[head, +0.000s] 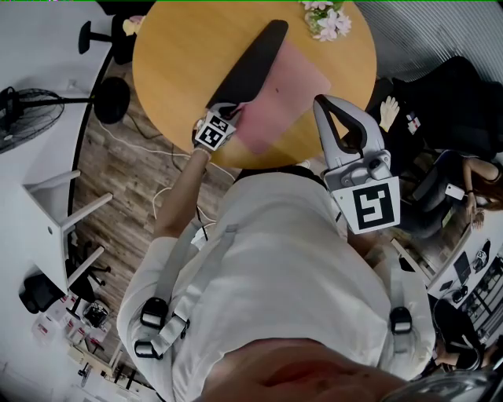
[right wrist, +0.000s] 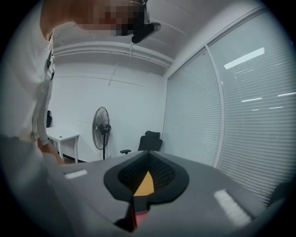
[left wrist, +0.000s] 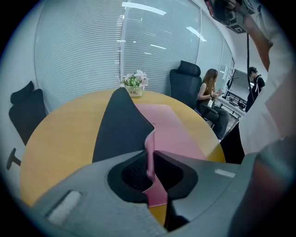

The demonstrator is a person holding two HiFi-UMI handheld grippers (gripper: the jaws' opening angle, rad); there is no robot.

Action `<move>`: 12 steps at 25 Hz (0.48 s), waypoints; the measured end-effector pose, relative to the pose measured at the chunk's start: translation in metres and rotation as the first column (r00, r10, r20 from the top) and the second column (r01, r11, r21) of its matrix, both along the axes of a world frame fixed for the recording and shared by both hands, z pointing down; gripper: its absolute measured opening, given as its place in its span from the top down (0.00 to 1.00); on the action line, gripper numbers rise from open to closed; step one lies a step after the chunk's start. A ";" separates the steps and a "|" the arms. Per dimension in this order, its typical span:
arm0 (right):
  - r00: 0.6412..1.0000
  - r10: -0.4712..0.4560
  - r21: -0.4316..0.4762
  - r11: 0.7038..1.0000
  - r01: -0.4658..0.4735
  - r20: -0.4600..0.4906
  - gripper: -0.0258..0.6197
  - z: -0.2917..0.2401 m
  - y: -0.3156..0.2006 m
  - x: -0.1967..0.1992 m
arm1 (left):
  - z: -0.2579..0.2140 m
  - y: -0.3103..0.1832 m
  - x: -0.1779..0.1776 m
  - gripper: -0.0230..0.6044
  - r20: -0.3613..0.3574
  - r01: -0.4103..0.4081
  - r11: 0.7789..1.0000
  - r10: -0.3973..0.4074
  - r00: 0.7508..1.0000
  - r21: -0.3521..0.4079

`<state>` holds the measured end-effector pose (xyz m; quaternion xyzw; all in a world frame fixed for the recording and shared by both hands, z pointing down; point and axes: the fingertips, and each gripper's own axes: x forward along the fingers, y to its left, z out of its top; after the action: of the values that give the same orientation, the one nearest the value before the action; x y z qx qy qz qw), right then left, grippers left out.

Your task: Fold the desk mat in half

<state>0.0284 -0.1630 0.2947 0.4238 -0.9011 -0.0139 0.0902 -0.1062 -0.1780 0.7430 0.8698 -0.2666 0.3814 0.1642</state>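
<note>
Left gripper (left wrist: 150,155) pinches the near edge of the desk mat (left wrist: 169,129), its jaws clamped on the raised pink strip. The mat lies across the middle of the round yellow table (head: 177,67), one long side turned up to show its black underside. Right gripper (head: 324,102) hangs at the table's near edge, jaws pressed together on nothing. A flower pot (head: 328,17) stands at the far rim.
</note>
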 end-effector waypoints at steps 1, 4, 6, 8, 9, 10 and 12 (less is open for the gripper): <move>1.000 -0.001 0.000 1.000 0.001 0.000 0.95 0.000 0.000 0.001 | 0.001 0.003 0.003 0.90 0.006 -0.012 1.000 0.012 1.000 -0.002; 1.000 -0.001 -0.001 1.000 0.001 0.003 0.95 0.001 0.002 0.006 | 0.005 0.014 0.011 0.90 0.026 -0.058 0.998 0.058 0.998 -0.009; 1.000 -0.001 0.000 1.000 0.001 0.005 0.95 0.001 0.003 0.009 | 0.007 0.021 0.017 0.90 0.038 -0.087 0.996 0.088 0.995 -0.015; 1.000 -0.001 0.000 1.000 0.001 0.008 0.95 0.001 0.003 0.011 | 0.013 0.029 0.021 0.89 0.043 -0.108 0.994 0.109 0.993 -0.026; 1.000 -0.001 -0.001 1.000 0.001 0.010 0.95 0.000 0.003 0.012 | 0.015 0.033 0.022 0.89 0.043 -0.116 0.993 0.117 0.992 -0.030; 1.000 -0.001 -0.003 1.000 0.001 0.012 0.95 0.000 0.003 0.013 | 0.015 0.036 0.024 0.89 0.044 -0.123 0.992 0.124 0.991 -0.034; 1.000 -0.001 -0.006 1.000 0.001 0.013 0.95 0.000 0.004 0.015 | 0.014 0.041 0.029 0.89 0.047 -0.134 0.990 0.136 0.990 -0.043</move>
<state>0.0436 -0.1588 0.2949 0.4233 -0.9019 -0.0086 0.0856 -0.0771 -0.1371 0.7574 0.8727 -0.2036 0.4182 0.1487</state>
